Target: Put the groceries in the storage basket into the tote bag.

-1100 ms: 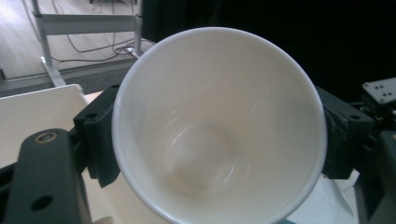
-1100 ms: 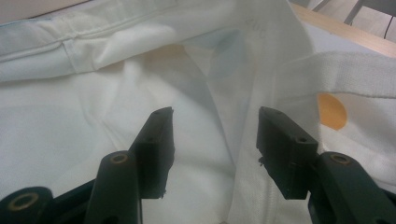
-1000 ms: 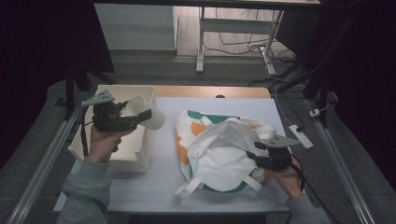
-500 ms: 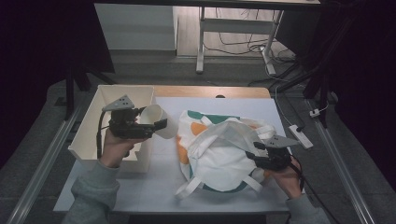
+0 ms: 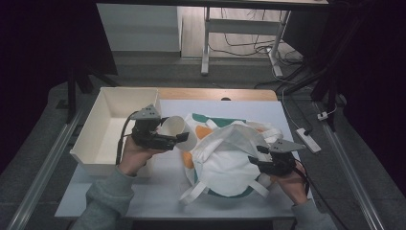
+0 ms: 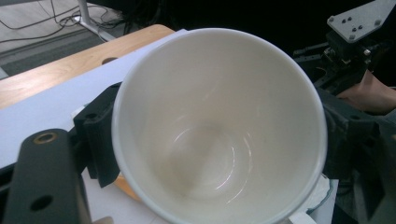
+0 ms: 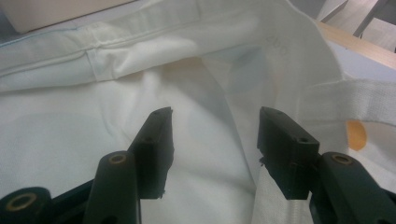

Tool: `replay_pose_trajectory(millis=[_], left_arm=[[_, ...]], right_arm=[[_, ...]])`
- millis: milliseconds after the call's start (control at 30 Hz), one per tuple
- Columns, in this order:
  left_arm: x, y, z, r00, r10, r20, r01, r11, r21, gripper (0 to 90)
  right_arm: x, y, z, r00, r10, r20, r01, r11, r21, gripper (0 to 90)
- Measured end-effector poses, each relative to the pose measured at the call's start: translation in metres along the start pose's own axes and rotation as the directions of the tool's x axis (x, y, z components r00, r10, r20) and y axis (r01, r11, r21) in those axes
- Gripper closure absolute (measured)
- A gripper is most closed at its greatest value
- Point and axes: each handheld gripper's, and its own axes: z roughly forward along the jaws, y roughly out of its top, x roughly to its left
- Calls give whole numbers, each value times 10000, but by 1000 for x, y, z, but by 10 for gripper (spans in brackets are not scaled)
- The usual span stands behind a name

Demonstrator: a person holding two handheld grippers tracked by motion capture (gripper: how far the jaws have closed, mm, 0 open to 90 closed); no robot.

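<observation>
- Both tongs are busy. On the left side, the left gripper [image 5: 178, 139] squeezes a white cup [image 5: 173, 129] from both sides, and the cup lies tipped over with its mouth toward that gripper's camera.
- On the right, the right gripper [image 5: 255, 161] sits at the edge of the white cloth bag [image 5: 225, 158]. Its jaws stand partly apart with bag cloth running between them. I cannot tell if they pinch the cloth.
- So far, the cup is out of the white bin [image 5: 91, 143] and hangs in the air between the bin and the bag, just beside the bag's left edge.
- Left to do, I think: hold the bag's mouth open, slide the cup in, and let go.
- Hard to see: the bag's opening is crumpled, so I cannot tell how wide it is. The cup blocks most of the left gripper view. Green and orange shapes peek out from under the bag, but I cannot tell what they are.
</observation>
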Motion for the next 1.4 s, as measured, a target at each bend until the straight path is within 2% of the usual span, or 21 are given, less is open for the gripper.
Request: replay_pose_trajectory(millis=[233, 467, 667, 1000, 1400], left_arm=[[-5, -1, 14, 9998, 84, 185, -90, 9995, 296, 194], [-9, 1, 31, 9991, 128, 402, -149, 9986, 505, 194], [-13, 3, 48, 9983, 68, 585, -107, 9977, 665, 194], [-18, 1, 65, 9974, 186, 695, -258, 9942, 1041, 194], [-23, -3, 81, 9957, 281, 879, -408, 9884, 1462, 194]], right_arm=[[1, 0, 1, 9998, 82, -160, -82, 10000, -27, 422], [10, 7, 3, 9987, -65, -504, 52, 9997, -252, 372], [24, 19, 2, 9968, -251, -759, 207, 9980, -592, 331], [47, 37, 9, 9904, -681, -1203, 561, 9933, -1007, 249], [73, 55, 34, 9892, -1016, -1058, 891, 9891, -1172, 101]])
